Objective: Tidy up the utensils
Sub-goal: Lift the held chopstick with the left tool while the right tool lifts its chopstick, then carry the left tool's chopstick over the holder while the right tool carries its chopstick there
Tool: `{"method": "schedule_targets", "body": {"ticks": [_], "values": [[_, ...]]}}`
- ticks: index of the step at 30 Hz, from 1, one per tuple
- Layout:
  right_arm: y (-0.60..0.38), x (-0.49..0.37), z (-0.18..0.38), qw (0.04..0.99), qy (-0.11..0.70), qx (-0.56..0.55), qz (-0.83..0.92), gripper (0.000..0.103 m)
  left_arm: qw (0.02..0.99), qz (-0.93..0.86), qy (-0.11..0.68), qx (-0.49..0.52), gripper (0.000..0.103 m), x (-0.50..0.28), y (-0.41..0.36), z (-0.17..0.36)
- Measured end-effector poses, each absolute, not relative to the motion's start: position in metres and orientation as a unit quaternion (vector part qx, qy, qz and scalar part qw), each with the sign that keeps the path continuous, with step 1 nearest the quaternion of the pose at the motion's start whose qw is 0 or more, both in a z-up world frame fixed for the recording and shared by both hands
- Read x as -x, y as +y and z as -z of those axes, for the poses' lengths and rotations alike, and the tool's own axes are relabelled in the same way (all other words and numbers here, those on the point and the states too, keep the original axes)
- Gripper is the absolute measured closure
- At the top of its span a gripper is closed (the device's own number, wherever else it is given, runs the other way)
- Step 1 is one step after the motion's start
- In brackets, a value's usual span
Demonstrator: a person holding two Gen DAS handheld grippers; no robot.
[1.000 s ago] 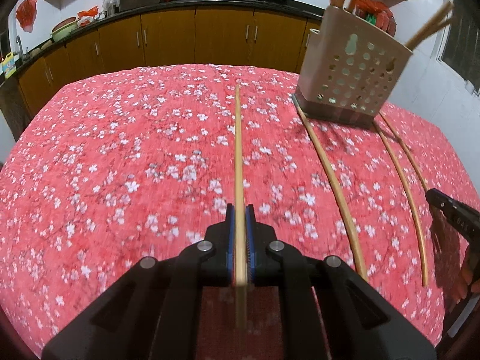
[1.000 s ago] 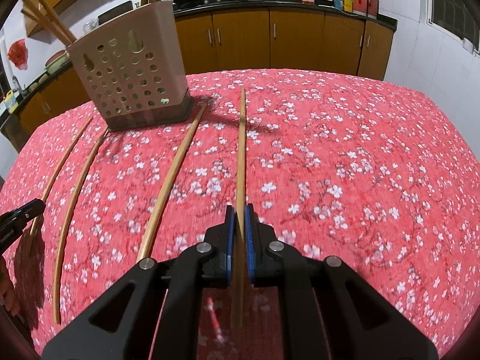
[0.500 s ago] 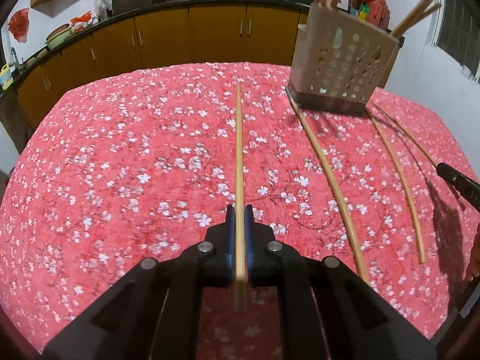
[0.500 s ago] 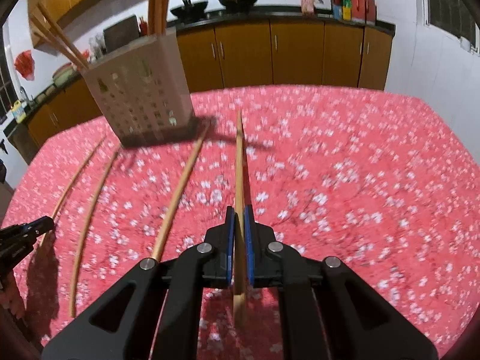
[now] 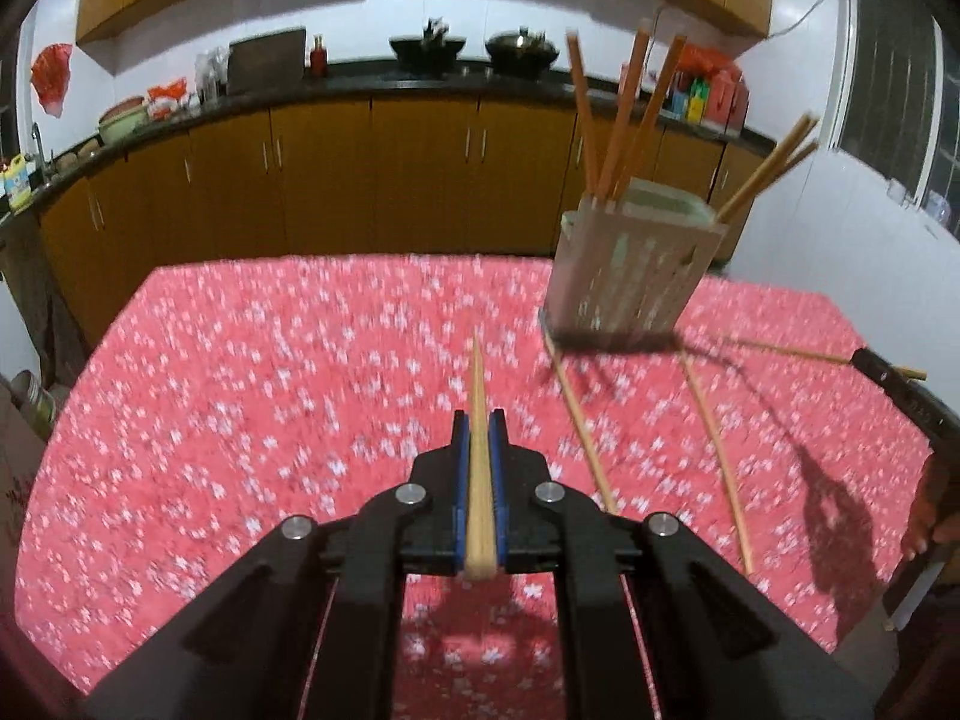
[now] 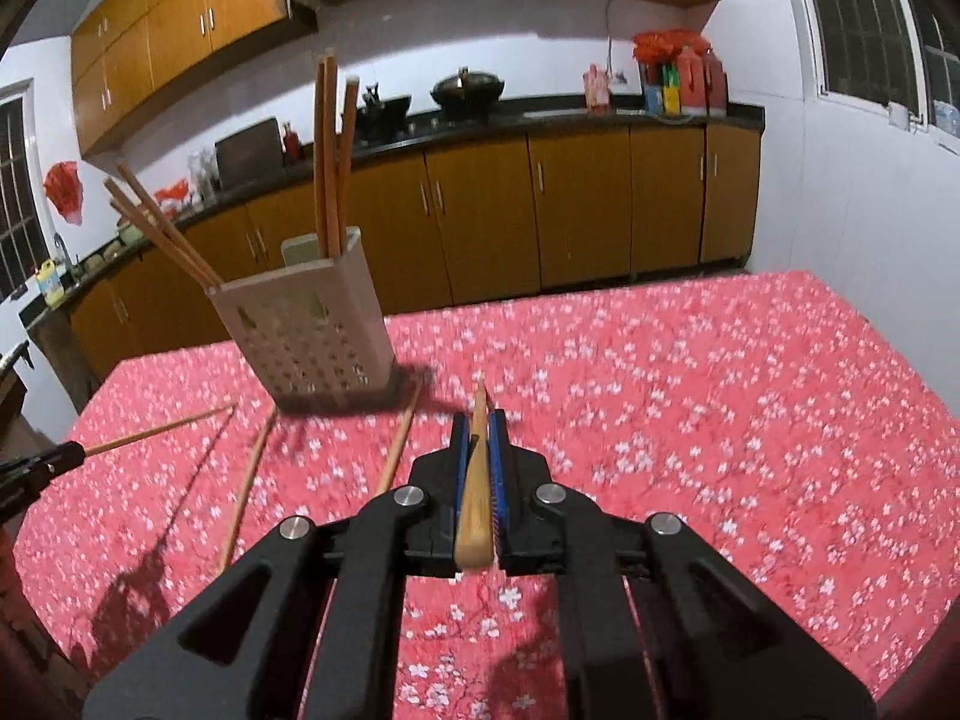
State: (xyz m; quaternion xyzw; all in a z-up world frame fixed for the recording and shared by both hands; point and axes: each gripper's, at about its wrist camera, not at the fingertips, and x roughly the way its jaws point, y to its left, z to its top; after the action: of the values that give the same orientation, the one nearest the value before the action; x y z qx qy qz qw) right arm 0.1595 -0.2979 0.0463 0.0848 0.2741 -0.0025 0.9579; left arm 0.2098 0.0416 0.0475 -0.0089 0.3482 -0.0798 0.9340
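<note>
My left gripper [image 5: 478,420] is shut on a wooden chopstick [image 5: 478,492], held above the red flowered tablecloth [image 5: 270,390] with its tip pointing forward. My right gripper [image 6: 478,420] is likewise shut on a second chopstick [image 6: 474,498], also clear of the cloth. A beige perforated utensil holder [image 5: 630,282] [image 6: 306,336] stands at the far side of the table with several chopsticks [image 5: 618,132] upright in it. Two loose chopsticks [image 5: 579,420] [image 5: 717,456] lie on the cloth in front of the holder. Each gripper shows at the edge of the other's view.
Brown kitchen cabinets [image 5: 336,180] and a dark counter with woks [image 5: 519,51] run behind the table. A white wall [image 5: 840,228] stands close on the right. A person's hand [image 5: 927,516] shows at the right edge. The table's far edge lies just behind the holder.
Both grippers have risen, each lifting its chopstick off the cloth. Both views have tipped upward, so more of the cabinets and wall shows. The holder and the loose chopsticks stayed put.
</note>
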Motion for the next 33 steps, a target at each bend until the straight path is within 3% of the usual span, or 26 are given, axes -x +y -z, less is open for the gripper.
{"method": "schedule_targets", "body": {"ticks": [13,19,33], "values": [[-0.299,-0.154,-0.072,0.968,0.234,-0.086,0.005,0.095,0.958,0.090,0.268,0.038,0.096,-0.200,0.048,-0.103],[-0.301,-0.152,-0.109,0.973,0.207,-0.099,-0.022,0.096,0.963,0.129,0.236,0.021,0.096,-0.192,0.036,-0.136],[-0.265,-0.156,-0.205,0.990,0.037,-0.113,-0.073,0.096,0.971,0.191,0.146,0.016,0.096,-0.207,-0.021,-0.215]]}}
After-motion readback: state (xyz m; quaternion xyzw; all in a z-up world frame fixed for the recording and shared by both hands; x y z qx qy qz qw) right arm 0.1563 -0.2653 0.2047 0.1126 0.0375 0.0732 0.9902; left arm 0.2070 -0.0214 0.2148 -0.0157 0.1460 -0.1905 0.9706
